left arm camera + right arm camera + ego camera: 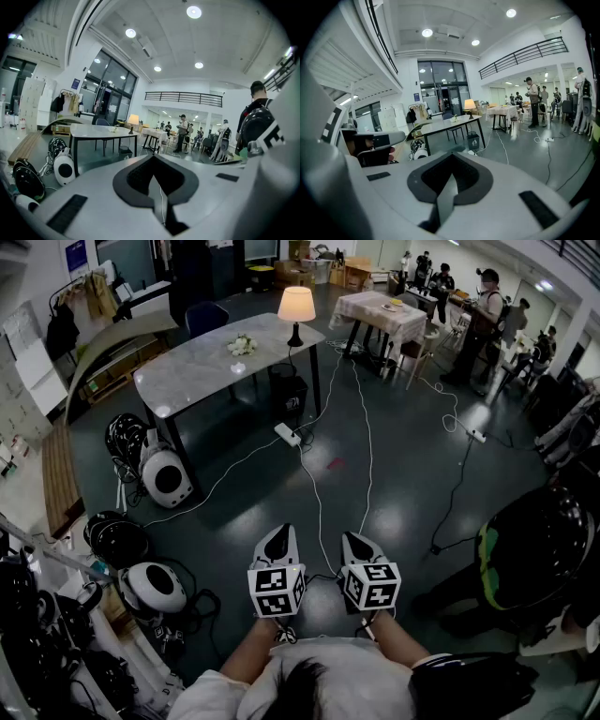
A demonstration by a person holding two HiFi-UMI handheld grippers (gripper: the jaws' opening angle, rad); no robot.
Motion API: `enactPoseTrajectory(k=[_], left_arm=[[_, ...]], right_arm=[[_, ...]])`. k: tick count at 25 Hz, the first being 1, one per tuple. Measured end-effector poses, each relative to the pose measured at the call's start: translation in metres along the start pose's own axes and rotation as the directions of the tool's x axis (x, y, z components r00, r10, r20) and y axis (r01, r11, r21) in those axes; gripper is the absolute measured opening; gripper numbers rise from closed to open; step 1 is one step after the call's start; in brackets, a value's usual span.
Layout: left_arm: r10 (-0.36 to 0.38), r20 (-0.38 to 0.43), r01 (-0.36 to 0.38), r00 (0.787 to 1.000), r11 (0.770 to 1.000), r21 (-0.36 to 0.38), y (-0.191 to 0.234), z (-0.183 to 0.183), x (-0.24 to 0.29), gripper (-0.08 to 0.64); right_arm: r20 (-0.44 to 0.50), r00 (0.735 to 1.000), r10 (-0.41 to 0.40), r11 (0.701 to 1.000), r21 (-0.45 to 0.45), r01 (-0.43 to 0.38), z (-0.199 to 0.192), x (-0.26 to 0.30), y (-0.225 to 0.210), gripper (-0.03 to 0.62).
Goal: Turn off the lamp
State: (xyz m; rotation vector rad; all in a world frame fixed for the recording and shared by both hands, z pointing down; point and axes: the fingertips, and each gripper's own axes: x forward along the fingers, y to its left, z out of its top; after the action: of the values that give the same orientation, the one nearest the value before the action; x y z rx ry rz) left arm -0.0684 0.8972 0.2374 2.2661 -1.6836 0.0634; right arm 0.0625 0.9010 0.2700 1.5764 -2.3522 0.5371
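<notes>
LAMP LIT, WELL CLEAR OF BOTH GRIPPERS

Lamp (296, 310): shade glowing, dark base, upright at far right end of grey table (202, 371), close to the edge. Small bunch of white flowers (242, 345) on same top, left of lamp, apart from it. Power strip (287, 434) on dark floor near table's near side. White cables (319, 502) run over floor from table area toward the person.

Lamp vs tools: well apart. Head view has both grippers held low in front of the person, side by side, tips toward the table, w/ a wide stretch of floor between tips and table.

L gripper (280, 532): own view shows jaws pressed together at the tips, nothing pinched. Lamp (133, 120) appears small, above the tips and slightly left.

R gripper (352, 538): jaws likewise closed tip to tip, nothing held. Lamp (469, 105) seen far off, above the tips and slightly right.

Surroundings: cloth-covered table (380, 307) beyond, to the right. Several people (487, 310) standing past it. Round white units (167, 474) on floor at grey table's left end
</notes>
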Motion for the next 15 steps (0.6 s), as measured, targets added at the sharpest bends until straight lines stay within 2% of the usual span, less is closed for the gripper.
enactPoseTrajectory(k=[9, 15], left_arm=[[-0.002, 0.005, 0.003, 1.0, 1.0, -0.021, 0.018, 0.006, 0.011, 0.006], [-0.026, -0.01, 0.026, 1.0, 1.0, -0.008, 0.036, 0.009, 0.016, 0.006]], right_arm=[[-0.004, 1.0, -0.014, 1.0, 0.0, 0.014, 0.005, 0.016, 0.002, -0.002], [0.002, 1.0, -0.028, 0.998, 0.053, 0.028, 0.005, 0.033, 0.013, -0.002]])
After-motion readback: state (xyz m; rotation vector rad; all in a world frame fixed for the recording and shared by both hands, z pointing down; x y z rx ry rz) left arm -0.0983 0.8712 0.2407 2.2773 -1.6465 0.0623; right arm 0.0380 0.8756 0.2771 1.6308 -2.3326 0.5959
